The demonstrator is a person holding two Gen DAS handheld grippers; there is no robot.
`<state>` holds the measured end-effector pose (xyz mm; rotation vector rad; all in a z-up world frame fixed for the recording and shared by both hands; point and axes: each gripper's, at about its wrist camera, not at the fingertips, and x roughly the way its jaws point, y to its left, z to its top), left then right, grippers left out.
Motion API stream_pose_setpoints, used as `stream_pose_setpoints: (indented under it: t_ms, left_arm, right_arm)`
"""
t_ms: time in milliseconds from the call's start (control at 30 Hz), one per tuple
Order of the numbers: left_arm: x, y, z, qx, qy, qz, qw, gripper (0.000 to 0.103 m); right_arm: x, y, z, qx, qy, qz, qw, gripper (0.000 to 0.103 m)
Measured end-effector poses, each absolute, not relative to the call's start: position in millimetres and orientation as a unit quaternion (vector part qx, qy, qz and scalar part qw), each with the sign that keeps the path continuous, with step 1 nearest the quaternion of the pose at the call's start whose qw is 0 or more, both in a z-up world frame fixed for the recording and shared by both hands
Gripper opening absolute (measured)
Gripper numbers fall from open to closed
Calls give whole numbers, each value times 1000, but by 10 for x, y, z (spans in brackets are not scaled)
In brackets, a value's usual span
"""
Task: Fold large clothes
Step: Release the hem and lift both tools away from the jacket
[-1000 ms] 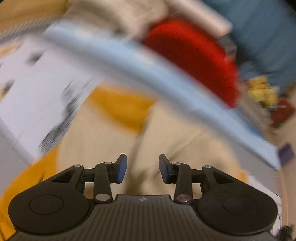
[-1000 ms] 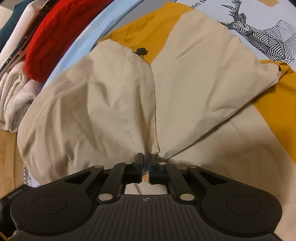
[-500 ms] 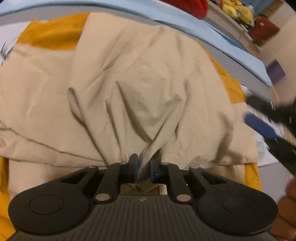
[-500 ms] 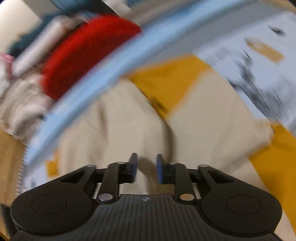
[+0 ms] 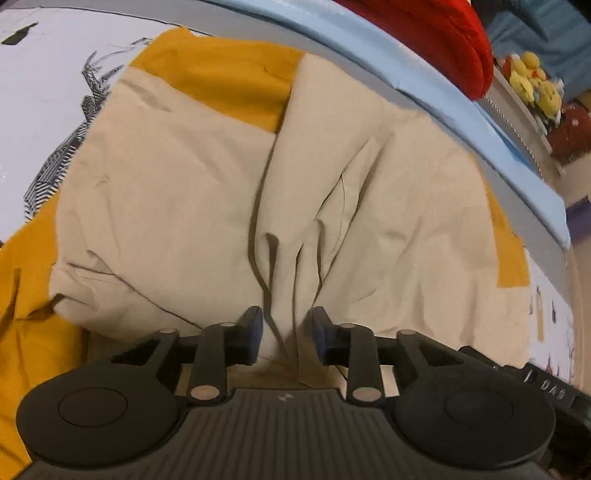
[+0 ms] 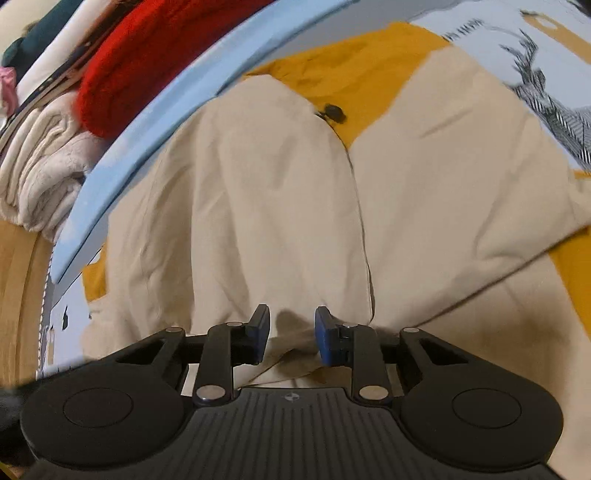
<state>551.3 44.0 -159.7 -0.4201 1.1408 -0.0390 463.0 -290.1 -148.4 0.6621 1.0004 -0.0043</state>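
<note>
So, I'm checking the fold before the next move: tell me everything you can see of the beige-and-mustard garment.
The garment is matte, creased woven cloth: beige panels meeting at a central seam, mustard sections at top and sides, a small dark toggle near the top. It lies spread on a printed sheet. A bunched fold rises between the left gripper's parted jaws; the right gripper straddles its near edge, jaws apart.

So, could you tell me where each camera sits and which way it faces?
Left wrist: on the left gripper, angled down at the beige garment; jaws parted, cloth bunched between, just opening.
Right wrist: on the right gripper, angled down at the same garment; jaws parted, just closing.
Shared: beige garment, red knit.
</note>
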Motion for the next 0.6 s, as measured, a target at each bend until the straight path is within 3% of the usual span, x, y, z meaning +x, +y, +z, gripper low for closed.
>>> stream_pose_setpoints:
  t_ms: [233, 367, 433, 500, 600]
  left_arm:
    - [5426, 314, -1212, -196, 459, -76, 863, 36]
    - [5389, 106, -1223, -183, 433, -129, 873, 30]
    - [5423, -4, -1427, -113, 470, -107, 869, 20]
    - [5413, 40, -1716, -95, 523, -63, 845, 19]
    - [5406, 73, -1565, -119, 515, -56, 847, 19]
  right_arm:
    - [4632, -2928, -1405, 310, 459, -10, 833, 33]
    - [4642, -2922, -1400, 315, 451, -14, 835, 34]
    - [4634, -2893, -1374, 310, 447, -10, 839, 38]
    - [4621, -2879, -1392, 306, 451, -8, 838, 40]
    - [4623, -2874, -1475, 307, 475, -10, 825, 39]
